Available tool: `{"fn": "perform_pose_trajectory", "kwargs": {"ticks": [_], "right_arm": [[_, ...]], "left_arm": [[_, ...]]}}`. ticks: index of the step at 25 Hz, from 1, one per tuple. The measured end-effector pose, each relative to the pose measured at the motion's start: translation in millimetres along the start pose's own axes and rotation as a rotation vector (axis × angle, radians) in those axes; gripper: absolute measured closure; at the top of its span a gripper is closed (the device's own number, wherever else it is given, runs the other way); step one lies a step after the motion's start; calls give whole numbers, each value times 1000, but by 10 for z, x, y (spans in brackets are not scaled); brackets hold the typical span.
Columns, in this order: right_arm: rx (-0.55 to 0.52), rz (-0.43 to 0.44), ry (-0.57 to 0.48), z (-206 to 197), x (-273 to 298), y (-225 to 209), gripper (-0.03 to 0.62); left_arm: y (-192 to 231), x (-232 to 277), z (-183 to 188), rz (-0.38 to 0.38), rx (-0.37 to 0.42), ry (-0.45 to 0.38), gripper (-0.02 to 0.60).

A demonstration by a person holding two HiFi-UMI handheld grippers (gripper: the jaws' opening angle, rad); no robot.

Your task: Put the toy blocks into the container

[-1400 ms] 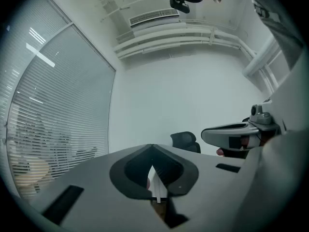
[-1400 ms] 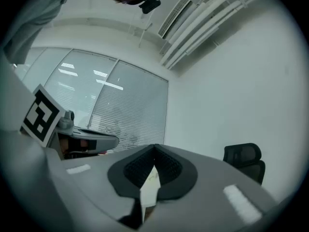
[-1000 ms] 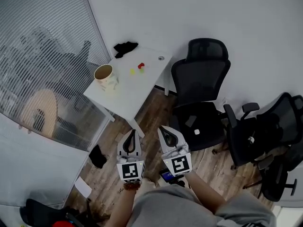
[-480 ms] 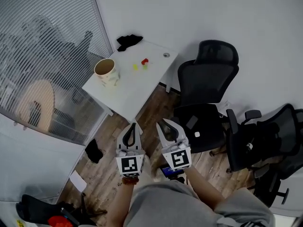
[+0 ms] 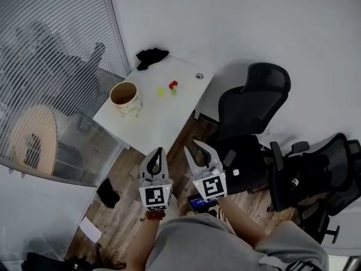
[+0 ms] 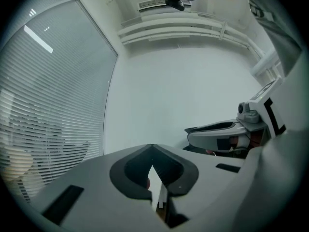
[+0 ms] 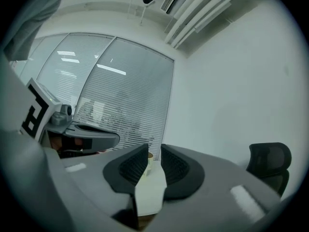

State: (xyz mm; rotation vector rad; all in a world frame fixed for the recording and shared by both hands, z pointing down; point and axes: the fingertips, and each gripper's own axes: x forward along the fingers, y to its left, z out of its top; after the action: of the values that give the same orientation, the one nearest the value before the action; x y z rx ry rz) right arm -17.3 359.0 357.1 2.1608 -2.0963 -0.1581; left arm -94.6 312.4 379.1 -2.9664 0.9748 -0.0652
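1. Slatted blinds [image 5: 51, 49] fill the upper left of the head view.
2. The container [image 5: 125, 97], a tan open-topped cup, stands upright near the left edge of the white table [image 5: 152, 123], above centre-left.
3. A black cloth [image 5: 151, 56] lies at the table's top corner.
4. Right of the container and apart from it, the toy blocks lie on the tabletop: a yellow block [image 5: 160, 92], a red block [image 5: 173, 84] and a greenish block [image 5: 174, 91] just under the red one.
5. The left gripper [image 5: 159, 150], at lower centre, has its jaw tips together and holds nothing.
6. Just right of it, the right gripper [image 5: 192, 145] has its jaws a little apart. They have just been opening, with nothing between them.
7. A black office chair [image 5: 254, 95] stands right of the table, with another chair [image 5: 316, 174] at the far right.
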Motion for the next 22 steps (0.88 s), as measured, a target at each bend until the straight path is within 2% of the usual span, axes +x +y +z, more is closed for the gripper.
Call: {"fn": "perform_pose_trajectory", "kwargs": {"ticks": [12,16,22], "right_arm": [[-120,70,133,16,1291,183,488],[-162,20,162,-91,1622,103,488],[-118,-33,178,-57,2202,27,487]], "left_arm": [[1101,686,-257,19,-145,-33,574],[1381,898,-260,1,-151,-79,574],[1654,1154,-181,-66,-148,-77,574]]}}
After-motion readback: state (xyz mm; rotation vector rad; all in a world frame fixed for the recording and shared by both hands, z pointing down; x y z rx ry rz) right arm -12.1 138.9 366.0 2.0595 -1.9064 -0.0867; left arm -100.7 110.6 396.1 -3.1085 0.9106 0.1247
